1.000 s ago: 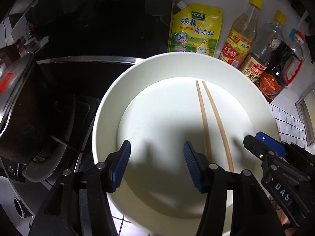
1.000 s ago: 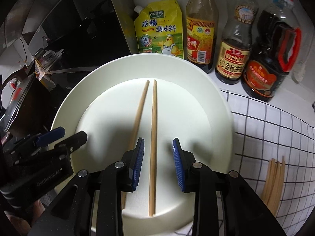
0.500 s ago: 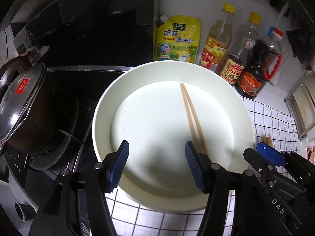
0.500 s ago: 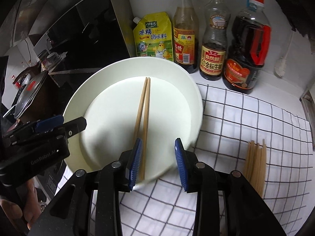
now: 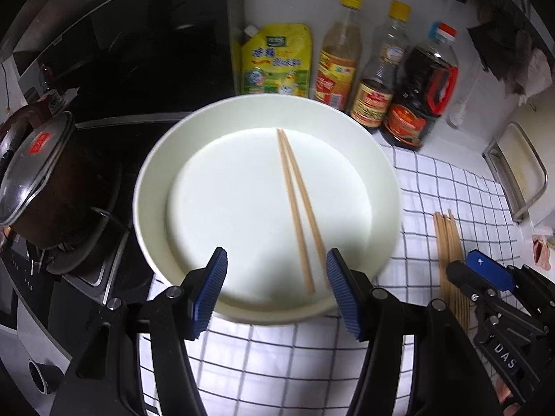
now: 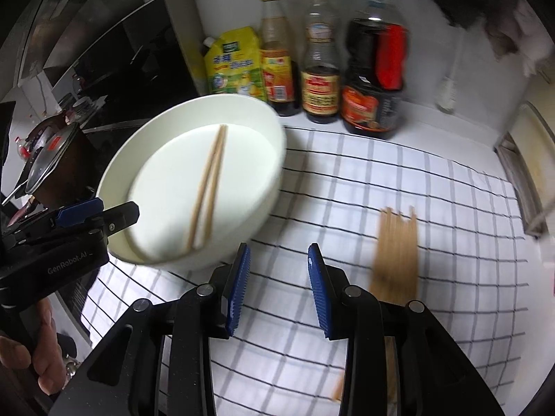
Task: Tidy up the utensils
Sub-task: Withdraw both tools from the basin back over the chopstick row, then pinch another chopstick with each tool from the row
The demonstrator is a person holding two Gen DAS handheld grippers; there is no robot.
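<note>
A deep white plate [image 5: 149, 208] [image 6: 256, 215] rests on the checked cloth with a pair of wooden chopsticks [image 5: 296, 201] [image 6: 206, 194] lying in it. My left gripper [image 5: 275, 291] is open, and the plate's near rim shows between its pads without touching them. My right gripper [image 6: 277, 289] is open over bare cloth, just right of the plate, with nothing between its pads. A bundle of several loose chopsticks [image 6: 395, 249] [image 5: 449, 242] lies on the cloth to the right of the right gripper. Each gripper shows in the other's view: the right gripper [image 5: 485, 277] and the left gripper [image 6: 86, 218].
A yellow seasoning pouch [image 5: 275, 59] and three sauce bottles [image 5: 378, 79] line the back wall. A lidded pot [image 5: 34, 173] sits on the stove at the left. A metal tray [image 5: 517, 170] stands at the right. A hand [image 6: 38, 346] holds the left gripper.
Both grippers have drawn back from the plate, which now looks smaller. The right gripper has slid right, off the plate and over the cloth. The loose chopstick bundle has come into view.
</note>
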